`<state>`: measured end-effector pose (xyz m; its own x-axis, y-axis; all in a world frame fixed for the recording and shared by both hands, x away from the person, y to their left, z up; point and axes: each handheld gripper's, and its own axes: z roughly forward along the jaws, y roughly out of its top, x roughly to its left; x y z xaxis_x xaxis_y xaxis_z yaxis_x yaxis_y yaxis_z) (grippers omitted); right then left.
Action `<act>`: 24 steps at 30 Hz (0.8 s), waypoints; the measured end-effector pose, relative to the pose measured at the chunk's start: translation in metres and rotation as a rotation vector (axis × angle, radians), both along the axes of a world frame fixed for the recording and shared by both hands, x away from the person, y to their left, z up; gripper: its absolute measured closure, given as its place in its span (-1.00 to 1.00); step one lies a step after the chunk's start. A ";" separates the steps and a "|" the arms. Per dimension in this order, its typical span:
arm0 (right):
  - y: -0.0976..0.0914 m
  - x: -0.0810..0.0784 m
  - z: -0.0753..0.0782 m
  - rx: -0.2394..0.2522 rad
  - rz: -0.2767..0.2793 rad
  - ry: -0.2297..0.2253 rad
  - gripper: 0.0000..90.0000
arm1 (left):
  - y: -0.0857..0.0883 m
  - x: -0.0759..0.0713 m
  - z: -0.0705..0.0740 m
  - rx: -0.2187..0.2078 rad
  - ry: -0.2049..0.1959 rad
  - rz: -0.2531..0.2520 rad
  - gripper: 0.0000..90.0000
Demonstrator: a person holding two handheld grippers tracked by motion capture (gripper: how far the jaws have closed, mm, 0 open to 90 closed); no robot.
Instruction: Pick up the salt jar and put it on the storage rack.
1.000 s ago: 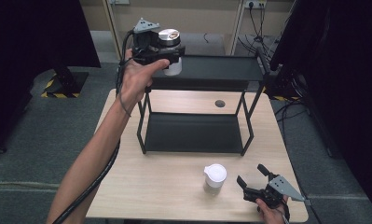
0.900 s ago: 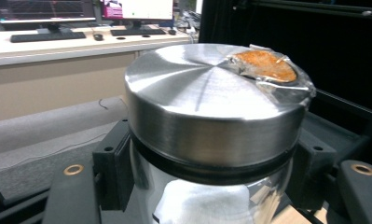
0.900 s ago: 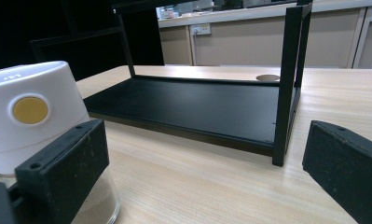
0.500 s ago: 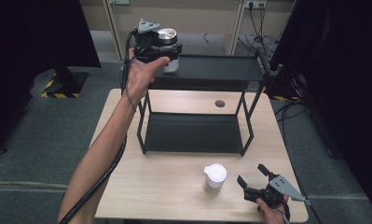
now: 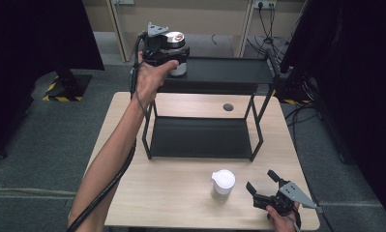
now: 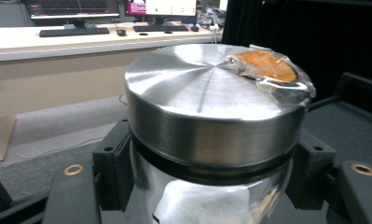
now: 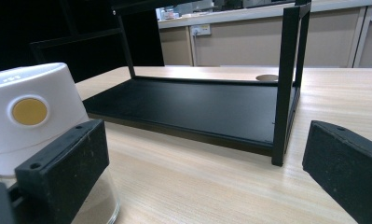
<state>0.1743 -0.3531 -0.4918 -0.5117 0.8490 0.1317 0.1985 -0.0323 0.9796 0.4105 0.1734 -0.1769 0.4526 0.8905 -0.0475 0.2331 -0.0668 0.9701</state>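
Note:
My left gripper [image 5: 175,54] is shut on a glass jar with a brushed metal lid [image 5: 175,37] at the left end of the black rack's top shelf [image 5: 229,70]. In the left gripper view the lid [image 6: 207,98] bears a crinkled plastic patch with orange powder [image 6: 267,67], and the black fingers [image 6: 110,163] press the glass below it. I cannot tell whether the jar rests on the shelf. My right gripper [image 5: 261,181] stands open near the table's front right, just right of a white-lidded jar [image 5: 223,182]. In the right gripper view that jar [image 7: 32,112] stands behind the left finger [image 7: 65,163].
The two-tier black rack has a bare lower shelf [image 5: 200,137] on the wooden table [image 5: 171,198]. Its front right post [image 7: 281,93] rises ahead of the right gripper. A round cable hole [image 5: 228,107] lies behind the rack. Dark screens stand on both sides.
The left hand has shifted the metal-lidded jar slightly left and farther back at the top shelf's left end. The right gripper and the white-lidded jar have not moved.

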 end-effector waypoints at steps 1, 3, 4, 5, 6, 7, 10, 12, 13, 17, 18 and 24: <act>0.000 0.000 0.000 0.000 0.001 0.000 -0.99 | 0.000 0.001 -0.001 0.005 0.000 0.002 -0.32; 0.000 0.000 0.000 0.001 0.002 0.000 -0.99 | 0.000 0.001 -0.004 0.001 -0.008 -0.002 -0.32; 0.000 0.000 0.000 0.001 0.002 0.001 -0.99 | 0.000 0.001 -0.004 0.003 -0.010 -0.002 -0.32; 0.000 0.000 0.000 0.001 0.002 0.001 -0.99 | 0.000 0.001 -0.004 0.004 -0.011 -0.001 -0.32; 0.000 0.000 0.000 0.001 0.002 0.002 -0.99 | -0.001 0.001 -0.005 0.006 -0.013 -0.001 -0.32; 0.000 0.000 0.000 0.002 0.002 0.002 -0.99 | -0.001 0.001 -0.006 0.004 -0.017 0.000 -0.32; 0.000 0.000 0.000 -0.001 0.004 0.001 -0.99 | -0.001 0.001 -0.008 -0.020 -0.014 0.003 -0.35; 0.000 0.000 0.000 -0.001 0.004 0.001 -0.99 | -0.003 -0.001 -0.010 -0.039 -0.017 0.025 -0.62; 0.000 0.000 0.000 -0.001 0.004 0.001 -0.99 | -0.003 -0.002 -0.011 -0.045 -0.025 0.033 -0.70; 0.000 0.000 0.000 -0.001 0.003 0.001 -0.99 | -0.007 -0.008 -0.012 -0.063 -0.036 0.069 -1.00; 0.000 0.000 0.000 0.000 0.002 0.002 -0.99 | -0.007 -0.009 -0.012 -0.070 -0.035 0.071 -1.00; 0.000 0.000 0.000 -0.002 0.003 0.001 -0.99 | -0.007 -0.013 -0.007 -0.070 -0.027 0.069 -1.00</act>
